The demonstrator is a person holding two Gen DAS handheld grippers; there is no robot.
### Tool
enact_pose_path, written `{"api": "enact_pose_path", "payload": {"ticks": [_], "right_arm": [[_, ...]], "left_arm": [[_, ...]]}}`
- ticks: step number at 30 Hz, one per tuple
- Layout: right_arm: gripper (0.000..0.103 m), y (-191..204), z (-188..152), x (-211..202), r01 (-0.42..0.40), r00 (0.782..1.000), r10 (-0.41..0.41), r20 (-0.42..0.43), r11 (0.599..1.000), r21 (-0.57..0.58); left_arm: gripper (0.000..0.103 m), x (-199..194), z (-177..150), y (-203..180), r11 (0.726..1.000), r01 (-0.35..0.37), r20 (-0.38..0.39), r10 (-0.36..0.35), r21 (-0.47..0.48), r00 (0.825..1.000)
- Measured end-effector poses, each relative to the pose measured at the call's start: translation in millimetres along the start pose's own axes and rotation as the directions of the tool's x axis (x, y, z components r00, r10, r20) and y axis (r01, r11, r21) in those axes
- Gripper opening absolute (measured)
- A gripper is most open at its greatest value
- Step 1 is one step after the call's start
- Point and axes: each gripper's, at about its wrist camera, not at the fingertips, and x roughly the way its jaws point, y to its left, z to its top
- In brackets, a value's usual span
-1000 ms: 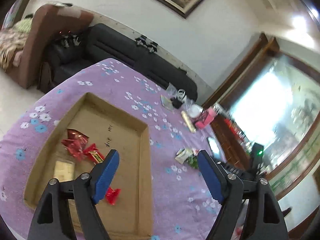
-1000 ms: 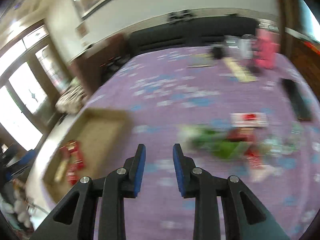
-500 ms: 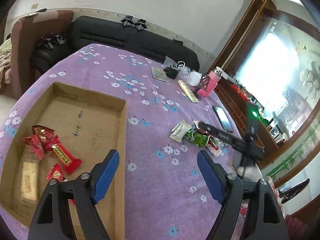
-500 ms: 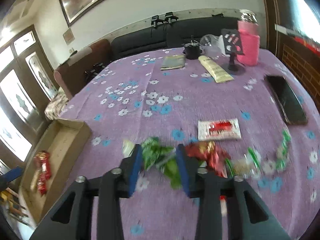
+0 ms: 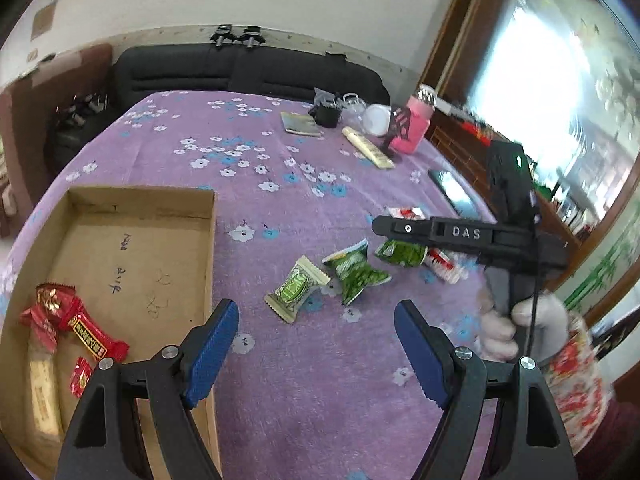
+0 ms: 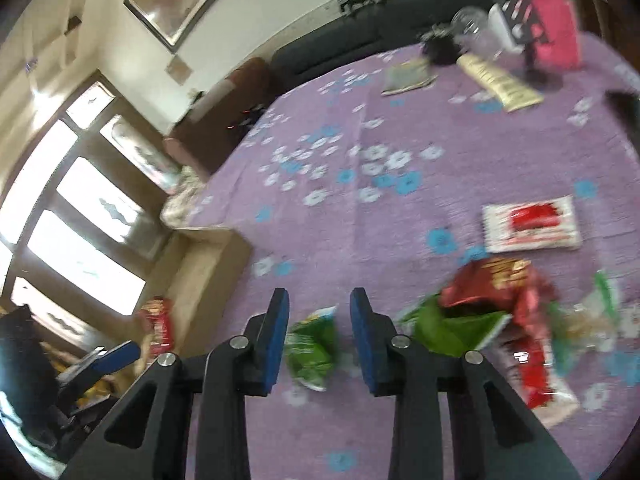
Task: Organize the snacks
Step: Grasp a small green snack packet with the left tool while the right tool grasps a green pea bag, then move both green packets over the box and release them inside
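Cardboard box [image 5: 132, 240] sits on the counter [image 5: 280, 184] just left of the left tongs [image 5: 316, 344], red snacks already inside. Left tongs gape wide and empty, with the pale-green wrapped snack [image 5: 296, 290] just ahead of them. Right tongs [image 6: 318, 336] are nearer the target: green snack packet [image 6: 312, 346] lies between the blue pads, long axis roughly along the tongs. Jaws are closing; blur hides contact, probably not pressing yet.

Bare cloth [image 5: 280, 380] between box [image 5: 210, 248] and wrappers [image 5: 356, 276]
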Motion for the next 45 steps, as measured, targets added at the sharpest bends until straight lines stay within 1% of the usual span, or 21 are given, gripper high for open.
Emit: {"api": "enact_pose_path", "payload": {"ticks": [1,3,5,7,9,10,11,12,14,17,21,22,25,26,28,29,32,36,40,42,45], "right_arm": [[0.032,3,-2,3,0.004,1.000,-0.004,-0.009,1.000,-0.008],[0.041,12,-7,12,0.025,0.999,-0.025,-0.026,0.999,-0.028],[0.046,19,-12,23,0.057,0.998,-0.059,-0.029,0.997,-0.054],[0.047,24,-16,31,0.087,0.995,-0.090,-0.037,0.993,-0.085],[0.047,31,-23,40,0.153,0.987,-0.159,-0.037,0.979,-0.136],[0.047,32,-26,43,0.163,0.985,-0.171,-0.039,0.975,-0.152],[0.043,31,-28,44,0.170,0.983,-0.177,-0.039,0.974,-0.148],[0.035,29,-28,43,0.169,0.984,-0.176,-0.036,0.975,-0.144],[0.033,25,-28,40,0.162,0.985,-0.168,-0.030,0.978,-0.131],[0.032,20,-28,29,0.180,0.983,-0.181,0.007,0.976,-0.121],[0.032,17,-25,12,0.166,0.985,-0.161,0.063,0.980,-0.105],[0.032,16,-24,9,0.158,0.986,-0.151,0.075,0.982,-0.100],[0.032,12,-23,4,0.141,0.987,-0.134,0.092,0.986,-0.085],[0.032,9,-22,4,0.138,0.987,-0.130,0.091,0.987,-0.078],[0.032,6,-21,5,0.134,0.988,-0.129,0.085,0.989,-0.063],[0.032,5,-20,5,0.132,0.988,-0.127,0.084,0.990,-0.055],[0.032,5,-21,1,0.128,0.988,-0.123,0.097,0.990,-0.054],[0.032,7,-22,-3,0.127,0.986,-0.120,0.117,0.990,-0.056],[0.032,8,-23,-2,0.140,0.983,-0.133,0.124,0.988,-0.057],[0.032,9,-24,-2,0.150,0.982,-0.142,0.126,0.987,-0.059],[0.032,14,-25,-1,0.167,0.979,-0.158,0.127,0.984,-0.059]], "left_arm": [[0.083,3,-2,-5,0.999,-0.009,-0.004,0.009,0.033,1.000],[0.083,6,-4,-11,0.997,-0.015,-0.012,0.016,0.078,1.000],[0.083,12,-3,-16,0.992,-0.020,-0.028,0.024,0.125,0.999],[0.083,19,-2,-17,0.989,-0.023,-0.046,0.030,0.145,0.998],[0.083,32,1,-17,0.987,-0.025,-0.079,0.038,0.157,0.996],[0.083,39,2,-18,0.987,-0.026,-0.094,0.041,0.161,0.995],[0.083,50,4,-19,0.984,-0.026,-0.129,0.050,0.176,0.990],[0.083,58,5,-19,0.983,-0.030,-0.143,0.057,0.182,0.988],[0.083,72,8,-21,0.981,-0.042,-0.170,0.075,0.189,0.983],[0.083,86,13,-24,0.976,-0.055,-0.182,0.094,0.209,0.979],[0.082,107,22,-24,0.968,-0.082,-0.200,0.131,0.239,0.971],[0.078,113,23,-24,0.965,-0.088,-0.207,0.142,0.247,0.968],[0.052,127,21,-21,0.958,-0.098,-0.257,0.169,0.269,0.951],[0.040,126,22,-20,0.962,-0.087,-0.256,0.155,0.259,0.954],[0.022,123,23,-21,0.961,-0.091,-0.257,0.160,0.262,0.953],[0.019,123,22,-21,0.962,-0.089,-0.256,0.157,0.258,0.954],[0.019,117,19,-21,0.966,-0.095,-0.241,0.154,0.239,0.958],[0.019,96,18,-17,0.980,-0.074,-0.204,0.111,0.182,0.973],[0.019,59,24,-6,0.994,-0.047,-0.142,0.061,0.100,0.988],[0.019,34,27,6,0.996,-0.058,-0.099,0.065,0.068,0.993],[0.019,2,31,35,0.996,-0.085,-0.056,0.085,0.007,0.995]]}}
